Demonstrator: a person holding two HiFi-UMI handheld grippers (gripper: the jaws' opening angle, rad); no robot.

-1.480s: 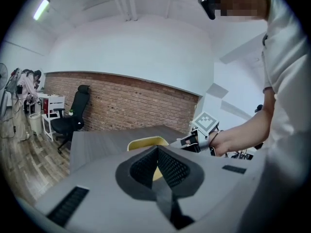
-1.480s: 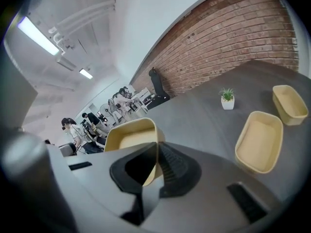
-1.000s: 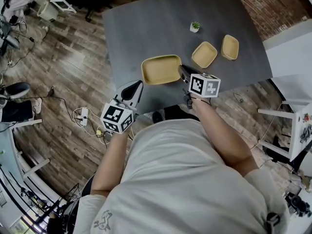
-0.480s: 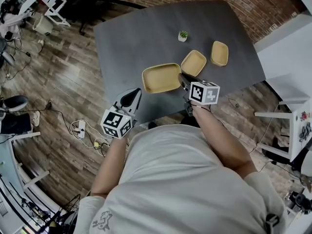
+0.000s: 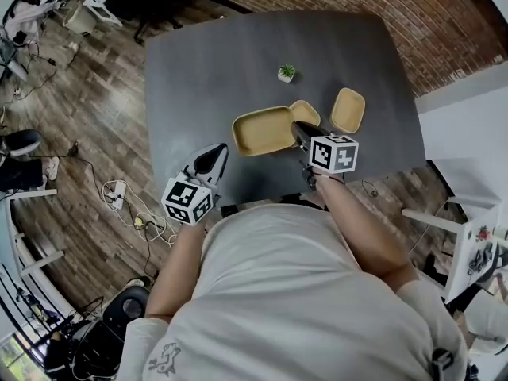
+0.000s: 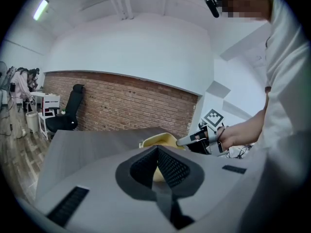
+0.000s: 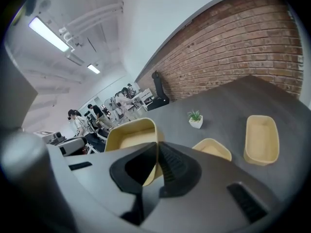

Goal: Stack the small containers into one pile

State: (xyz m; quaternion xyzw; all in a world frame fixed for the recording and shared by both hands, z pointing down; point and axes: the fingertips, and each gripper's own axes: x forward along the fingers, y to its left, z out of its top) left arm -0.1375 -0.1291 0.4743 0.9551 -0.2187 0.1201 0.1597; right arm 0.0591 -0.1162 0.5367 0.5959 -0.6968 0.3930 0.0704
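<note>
Three tan containers sit toward the near right of the grey tabletop (image 5: 214, 62). The large container (image 5: 262, 131) is the biggest, a rounded rectangle, and the right gripper (image 5: 296, 126) has its jaws clamped on the right-hand rim. In the right gripper view the rim wall of that large container (image 7: 130, 139) stands pinched between the two dark pads of the right gripper (image 7: 158, 145), and the container looks tilted; whether its base touches the tabletop cannot be told.

Just behind the held rim lies the first small container (image 5: 306, 111), its near edge overlapped by the large one in the head view. The second small container (image 5: 348, 109) lies just beside it to the right, apart from it. Both show in the right gripper view too, the first (image 7: 214, 148) nearer and the second (image 7: 261, 138) farther right.

Farther back stands a tiny potted plant (image 5: 286, 72), well apart from the containers.

Low at the near tabletop edge, the left gripper (image 5: 216, 152) is off to the left of the large container, its jaws together with nothing between them (image 6: 156, 150).
</note>
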